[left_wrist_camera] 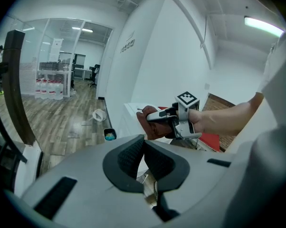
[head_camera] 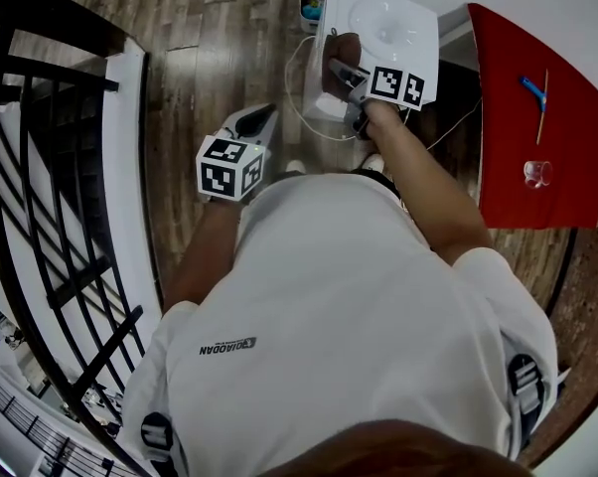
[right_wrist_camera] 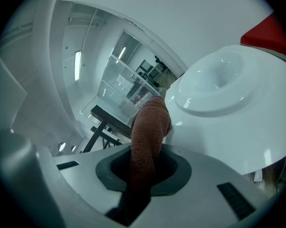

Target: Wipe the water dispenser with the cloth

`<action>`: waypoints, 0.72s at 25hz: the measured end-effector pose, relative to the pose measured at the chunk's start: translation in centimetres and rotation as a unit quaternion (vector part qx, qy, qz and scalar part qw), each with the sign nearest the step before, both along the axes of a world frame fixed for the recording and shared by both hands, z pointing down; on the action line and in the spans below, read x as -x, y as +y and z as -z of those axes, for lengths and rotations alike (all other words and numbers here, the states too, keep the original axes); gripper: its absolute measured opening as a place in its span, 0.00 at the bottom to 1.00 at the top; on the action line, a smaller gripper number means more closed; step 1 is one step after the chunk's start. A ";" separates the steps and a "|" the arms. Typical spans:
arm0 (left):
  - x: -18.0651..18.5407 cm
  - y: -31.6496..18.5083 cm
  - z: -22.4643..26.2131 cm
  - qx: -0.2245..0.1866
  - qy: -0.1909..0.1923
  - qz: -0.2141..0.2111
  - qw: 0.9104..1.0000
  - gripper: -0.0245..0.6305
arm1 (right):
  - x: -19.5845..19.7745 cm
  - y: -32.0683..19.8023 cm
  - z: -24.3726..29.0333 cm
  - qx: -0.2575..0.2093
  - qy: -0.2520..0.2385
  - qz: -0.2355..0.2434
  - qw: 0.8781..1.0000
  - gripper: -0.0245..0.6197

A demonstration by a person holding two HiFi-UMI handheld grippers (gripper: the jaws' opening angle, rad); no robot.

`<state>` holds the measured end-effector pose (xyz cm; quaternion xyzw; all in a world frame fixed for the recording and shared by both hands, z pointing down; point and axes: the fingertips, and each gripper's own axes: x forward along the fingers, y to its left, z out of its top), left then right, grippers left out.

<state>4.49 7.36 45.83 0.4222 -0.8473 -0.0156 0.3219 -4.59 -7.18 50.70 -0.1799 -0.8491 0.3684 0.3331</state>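
The white water dispenser [head_camera: 383,28] stands on the floor ahead, its round top recess [right_wrist_camera: 219,77] filling the right gripper view. A brown cloth [right_wrist_camera: 147,137] is pinched in my right gripper [head_camera: 341,68], which is shut on it. The cloth [head_camera: 345,50] presses against the dispenser's front upper edge. From the left gripper view the cloth [left_wrist_camera: 150,122] and the right gripper [left_wrist_camera: 155,118] show against the dispenser [left_wrist_camera: 131,115]. My left gripper [head_camera: 262,122] hangs lower left, away from the dispenser, its dark pads [left_wrist_camera: 128,158] closed together on nothing.
A red-topped table [head_camera: 532,117] stands to the right with a blue item [head_camera: 533,92] and a small clear cup [head_camera: 537,173]. A black railing [head_camera: 51,197] runs along the left. A small bin [head_camera: 312,6] sits behind the dispenser. A cable [head_camera: 297,102] lies on the wooden floor.
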 end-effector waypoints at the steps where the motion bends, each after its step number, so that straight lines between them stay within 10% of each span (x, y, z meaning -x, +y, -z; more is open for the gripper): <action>1: 0.0 0.1 0.0 -0.002 0.001 0.000 1.000 0.03 | -0.1 -0.3 0.0 -0.002 0.002 -0.005 1.000 0.12; 18: 0.9 -4.9 0.0 -0.031 0.005 -0.041 0.999 0.03 | -3.3 -10.0 -1.1 -0.034 0.027 -0.091 0.995 0.12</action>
